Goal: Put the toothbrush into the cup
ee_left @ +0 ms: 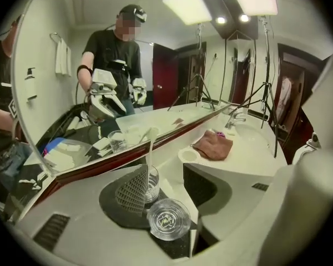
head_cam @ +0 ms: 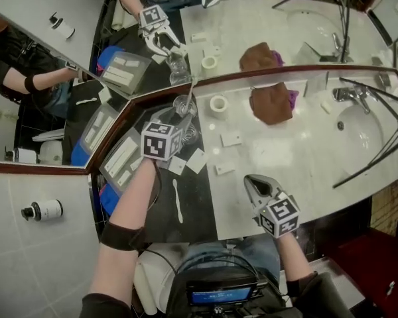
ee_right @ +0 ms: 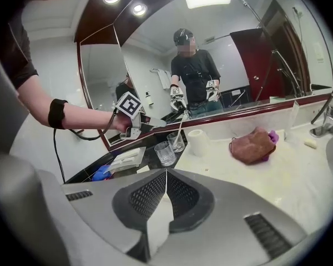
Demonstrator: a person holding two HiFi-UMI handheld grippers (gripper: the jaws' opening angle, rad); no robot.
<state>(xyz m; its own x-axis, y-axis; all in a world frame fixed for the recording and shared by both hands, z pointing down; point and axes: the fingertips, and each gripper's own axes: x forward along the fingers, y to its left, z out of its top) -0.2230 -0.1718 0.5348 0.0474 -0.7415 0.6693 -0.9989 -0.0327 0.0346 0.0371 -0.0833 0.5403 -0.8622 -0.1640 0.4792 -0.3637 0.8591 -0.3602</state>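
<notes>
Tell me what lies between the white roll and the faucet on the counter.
A brown cloth lies between the white roll and faucet, in the head view.

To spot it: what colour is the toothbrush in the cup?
White toothbrush; clearest in left gripper view.

The cup is a clear glass tumbler. It stands upright on the dark strip of the desk, close against the mirror. The toothbrush is white and slim. It stands inside the cup with its foot at the bottom, its stem leaning on the rim toward one o'clock in the head view and its head well above the rim.
</notes>
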